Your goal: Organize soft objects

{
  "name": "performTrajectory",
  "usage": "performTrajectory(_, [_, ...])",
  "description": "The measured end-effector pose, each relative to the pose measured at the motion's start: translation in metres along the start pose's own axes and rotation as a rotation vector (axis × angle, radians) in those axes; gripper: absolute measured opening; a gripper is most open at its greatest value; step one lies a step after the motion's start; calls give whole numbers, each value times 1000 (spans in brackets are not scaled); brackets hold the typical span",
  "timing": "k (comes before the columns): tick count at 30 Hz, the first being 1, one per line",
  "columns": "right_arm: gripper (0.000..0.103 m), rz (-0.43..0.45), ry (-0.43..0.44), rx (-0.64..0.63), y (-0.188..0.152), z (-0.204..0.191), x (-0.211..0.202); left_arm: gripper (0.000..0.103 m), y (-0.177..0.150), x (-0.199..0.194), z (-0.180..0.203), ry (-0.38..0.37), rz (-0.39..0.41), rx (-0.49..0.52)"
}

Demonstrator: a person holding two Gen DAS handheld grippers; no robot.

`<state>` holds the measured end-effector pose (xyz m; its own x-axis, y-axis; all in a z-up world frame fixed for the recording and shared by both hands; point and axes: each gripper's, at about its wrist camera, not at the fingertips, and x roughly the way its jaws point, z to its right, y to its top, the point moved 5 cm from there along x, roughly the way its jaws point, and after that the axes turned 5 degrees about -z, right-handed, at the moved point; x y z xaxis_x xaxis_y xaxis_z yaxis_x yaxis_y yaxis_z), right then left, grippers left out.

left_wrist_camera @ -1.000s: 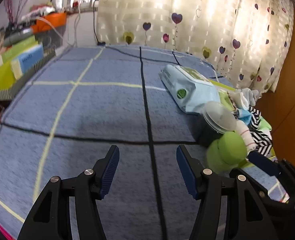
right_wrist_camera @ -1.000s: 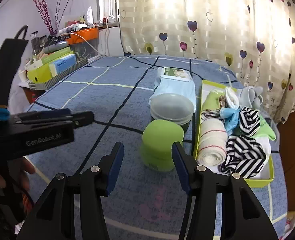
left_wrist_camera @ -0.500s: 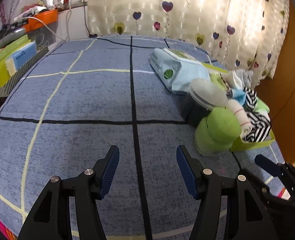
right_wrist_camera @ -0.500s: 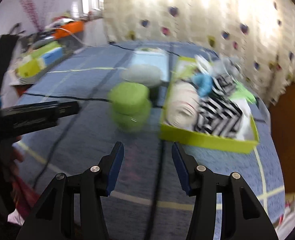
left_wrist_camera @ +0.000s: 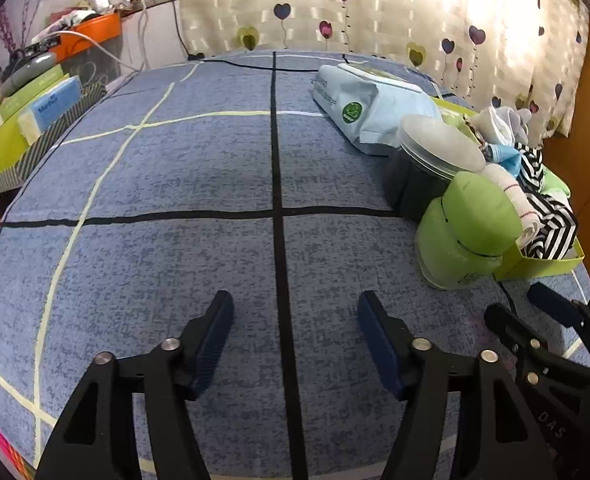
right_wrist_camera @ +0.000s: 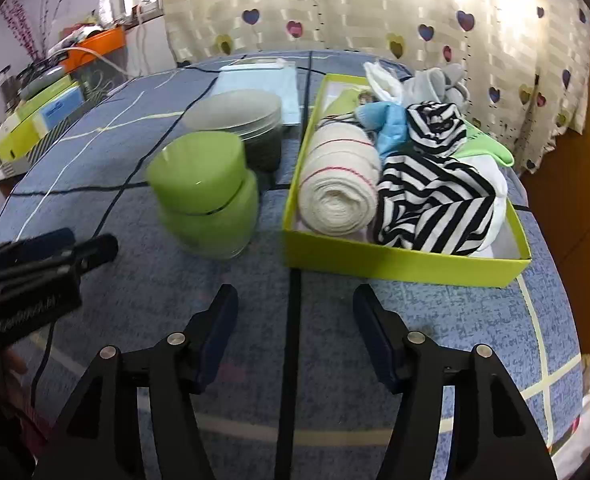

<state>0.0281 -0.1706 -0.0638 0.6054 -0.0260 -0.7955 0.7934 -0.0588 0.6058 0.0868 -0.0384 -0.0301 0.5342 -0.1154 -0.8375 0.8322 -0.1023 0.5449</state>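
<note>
A lime-green box (right_wrist_camera: 407,258) on the blue bedspread holds rolled soft items: a cream roll with red lines (right_wrist_camera: 341,178), black-and-white striped cloth (right_wrist_camera: 435,204), a light blue piece (right_wrist_camera: 391,128) and grey and white socks (right_wrist_camera: 427,80). My right gripper (right_wrist_camera: 295,304) hovers over the bedspread just in front of the box, its jaws opening with nothing between them. My left gripper (left_wrist_camera: 293,310) hangs over bare bedspread well left of the box (left_wrist_camera: 543,262), jaws also opening and empty. The right gripper (left_wrist_camera: 551,312) shows at the left wrist view's lower right edge.
A green lidded jar (right_wrist_camera: 205,192) and a dark tub with a clear lid (right_wrist_camera: 251,124) stand left of the box. A pale blue wipes pack (left_wrist_camera: 369,106) lies behind them. Boxes and clutter (left_wrist_camera: 19,120) line a shelf at far left. A heart-print curtain (right_wrist_camera: 375,8) hangs behind.
Both grippers' jaws have spread wider. Both have sunk closer to the bedspread, and the right wrist view has swung right, bringing the green box into the centre.
</note>
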Motion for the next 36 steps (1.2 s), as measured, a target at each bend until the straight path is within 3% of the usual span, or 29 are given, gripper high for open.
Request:
performTrajectory(9, [70, -4, -15, 13, 8, -1, 7, 74, 0, 3, 7, 50, 3, 8])
performTrajectory(17, [71, 12, -15, 15, 8, -1, 8, 81, -1, 5, 11, 41, 9, 3])
performTrajectory(36, [72, 19, -19, 21, 6, -2, 8, 81, 0, 5, 11, 41, 8, 0])
